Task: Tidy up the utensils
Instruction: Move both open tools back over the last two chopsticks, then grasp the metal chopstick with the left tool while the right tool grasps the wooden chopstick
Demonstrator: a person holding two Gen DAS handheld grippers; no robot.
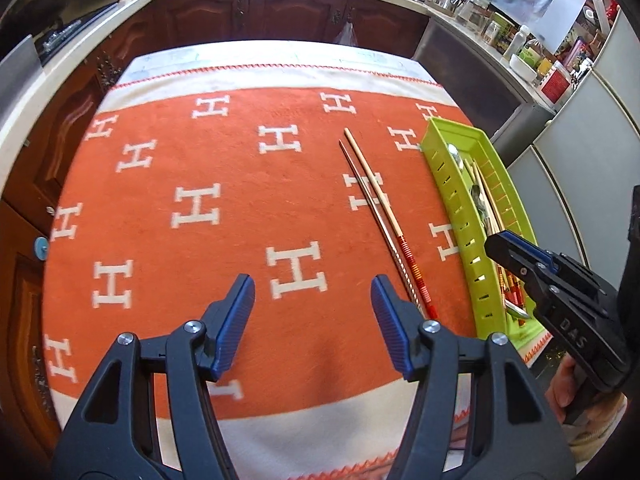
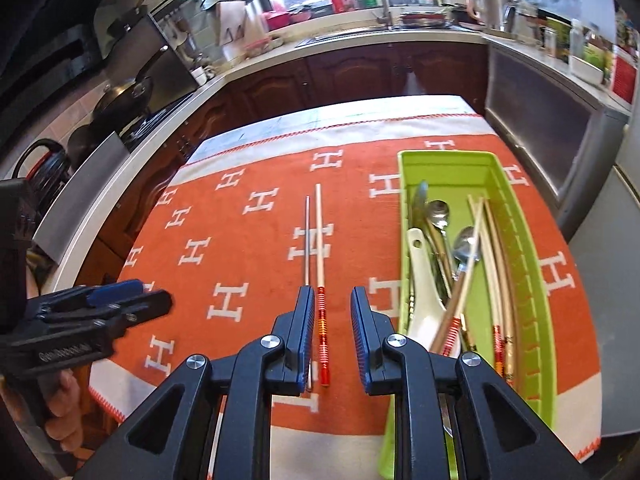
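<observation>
My left gripper [image 1: 312,292] is wide apart, holding nothing over the cloth [image 1: 192,264]. Right gripper [image 2: 331,304] is only a bit apart, also holding nothing, with the chopsticks [image 2: 318,248] lying under it beside the tray [image 2: 520,216].

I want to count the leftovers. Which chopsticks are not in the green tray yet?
The pair of chopsticks lying side by side on the orange cloth, left of the green tray. The others lie inside it.
</observation>
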